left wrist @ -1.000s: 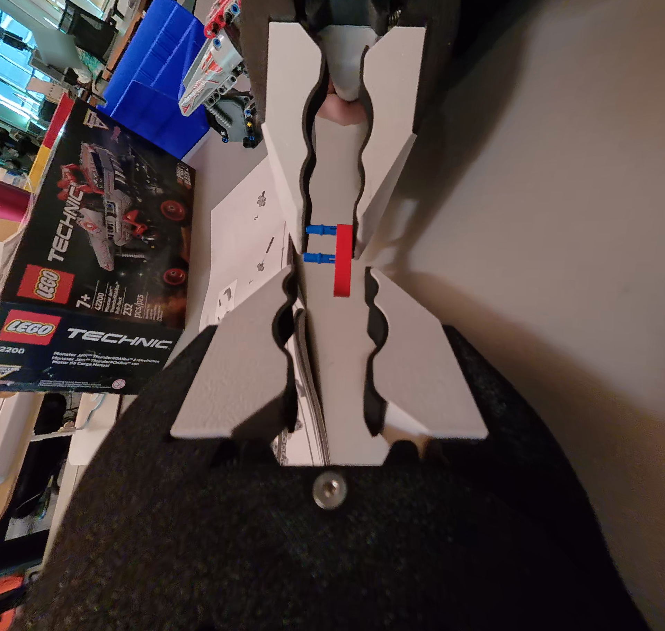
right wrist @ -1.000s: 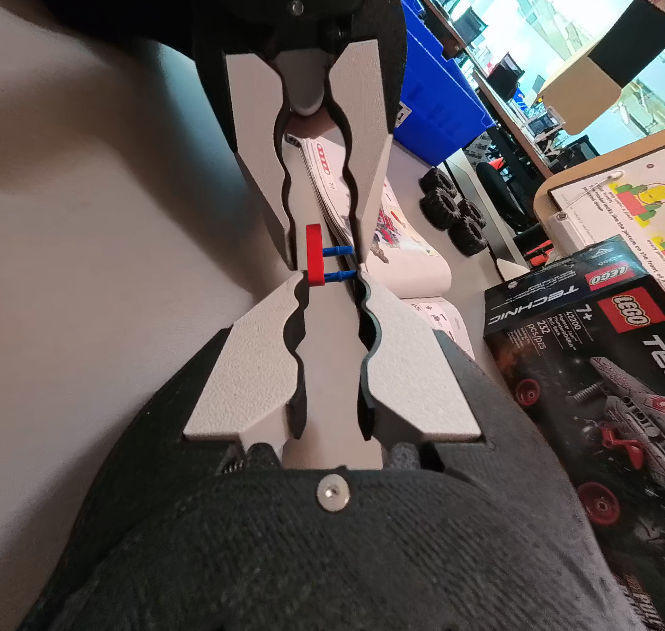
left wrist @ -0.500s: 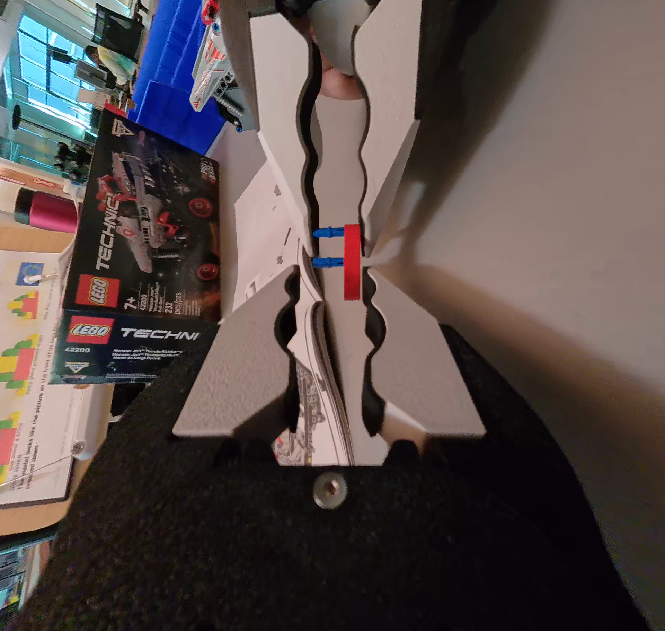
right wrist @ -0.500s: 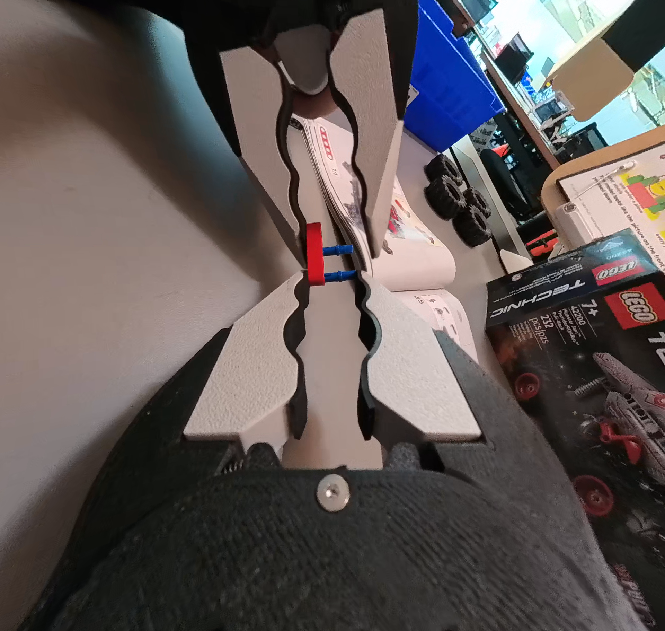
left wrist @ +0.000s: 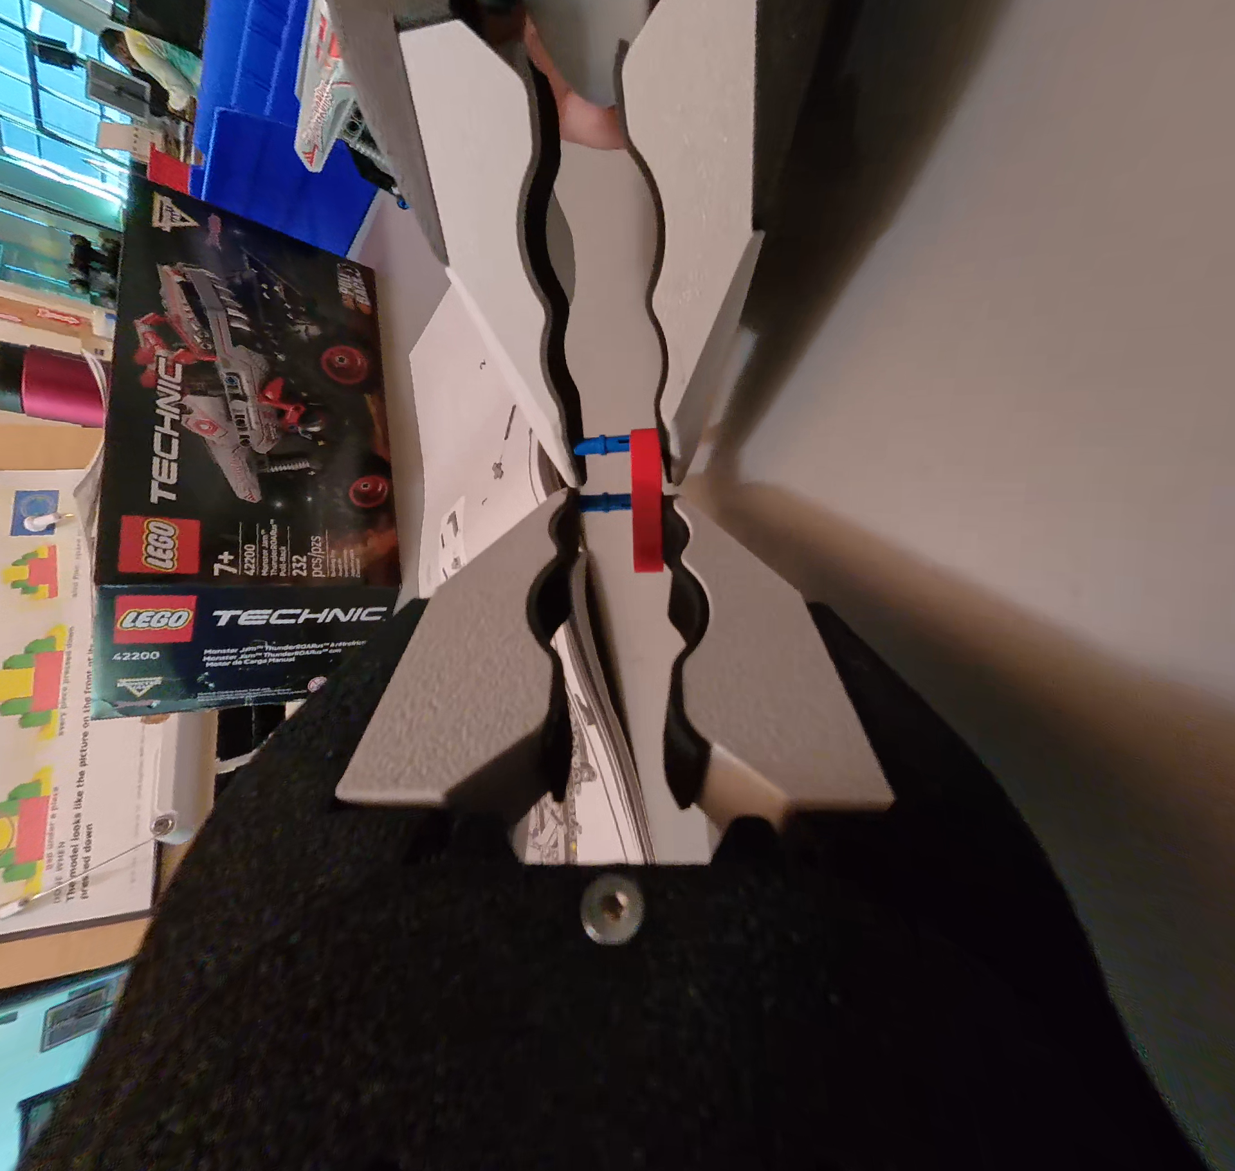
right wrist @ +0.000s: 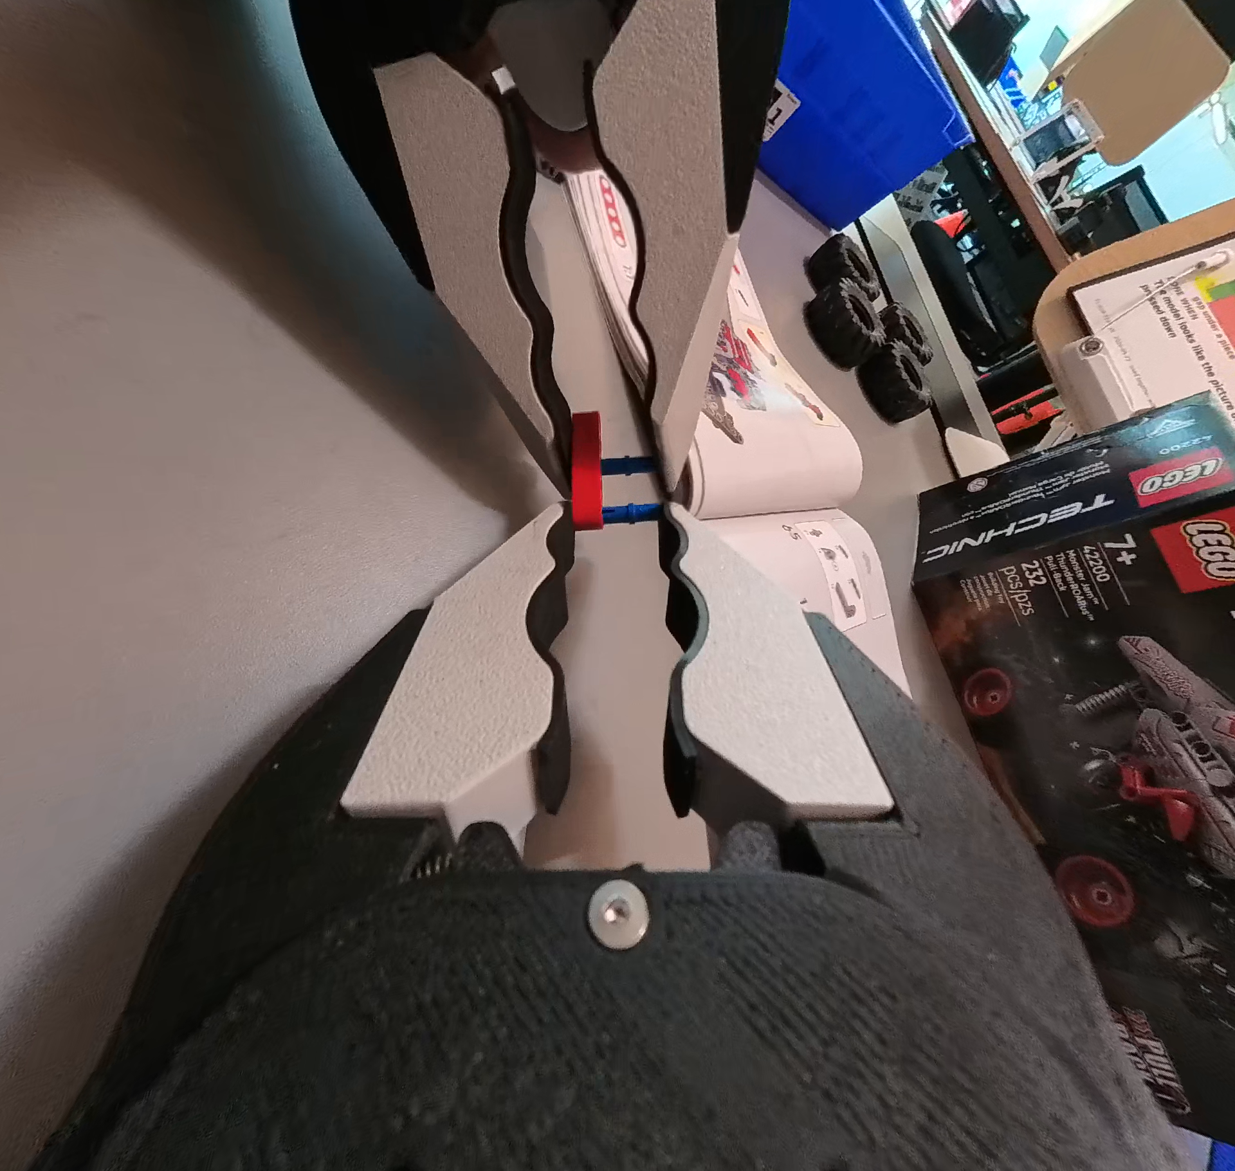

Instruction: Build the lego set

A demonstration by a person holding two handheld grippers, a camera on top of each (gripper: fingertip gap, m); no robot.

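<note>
Both views have swung slightly while the left gripper and right gripper, tip to tip, pinch the flat red Lego beam with two blue pins above the table, so uneven squeezing might twist it free.

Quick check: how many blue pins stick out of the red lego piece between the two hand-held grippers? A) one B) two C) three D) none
B: the left wrist view shows two blue pins side by side, both projecting from one face of the red piece held between the fingertips.
</note>
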